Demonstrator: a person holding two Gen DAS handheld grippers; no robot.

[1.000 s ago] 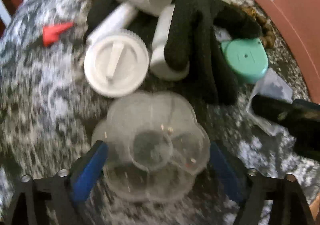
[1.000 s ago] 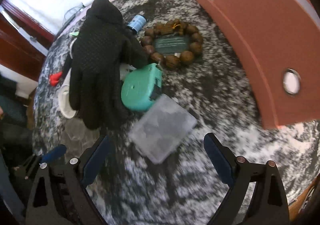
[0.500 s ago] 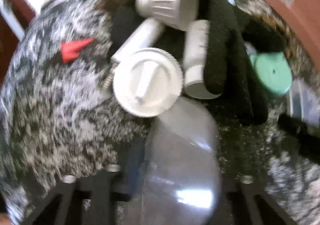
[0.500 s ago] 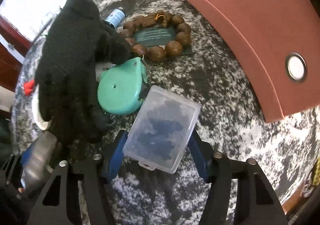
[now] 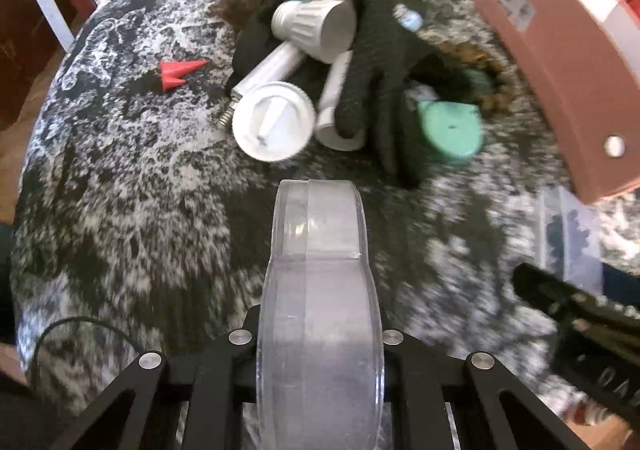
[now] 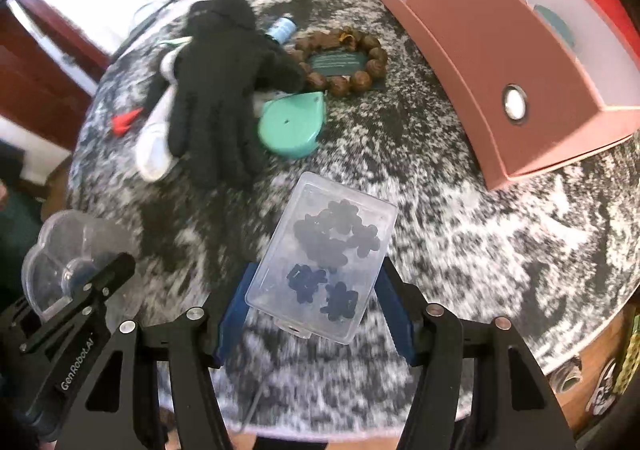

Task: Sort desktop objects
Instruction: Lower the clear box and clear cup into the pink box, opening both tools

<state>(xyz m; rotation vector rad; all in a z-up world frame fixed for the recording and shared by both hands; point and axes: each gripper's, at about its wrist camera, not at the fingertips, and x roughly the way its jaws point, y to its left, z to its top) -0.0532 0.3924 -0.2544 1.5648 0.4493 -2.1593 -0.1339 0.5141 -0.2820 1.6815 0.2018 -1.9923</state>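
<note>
My left gripper (image 5: 320,334) is shut on a clear flower-shaped plastic box (image 5: 318,290), held on edge above the marbled table (image 5: 132,186). That box also shows in the right wrist view (image 6: 64,254). My right gripper (image 6: 316,302) is shut on a clear rectangular case (image 6: 324,254) with dark flower pieces inside, lifted off the table. The case shows at the right of the left wrist view (image 5: 568,234). A black glove (image 6: 216,90) lies over white bulbs and tubes (image 5: 312,26).
A pink drawer box (image 6: 500,62) stands at the right. A teal tape measure (image 6: 290,124), a wooden bead bracelet (image 6: 348,62), a small blue bottle (image 6: 282,26), a round white lid (image 5: 274,122) and a red plastic piece (image 5: 176,72) lie on the table.
My left gripper closed on the flower-shaped box, turned it on edge and lifted it. My right gripper closed on the rectangular case and raised it towards me.
</note>
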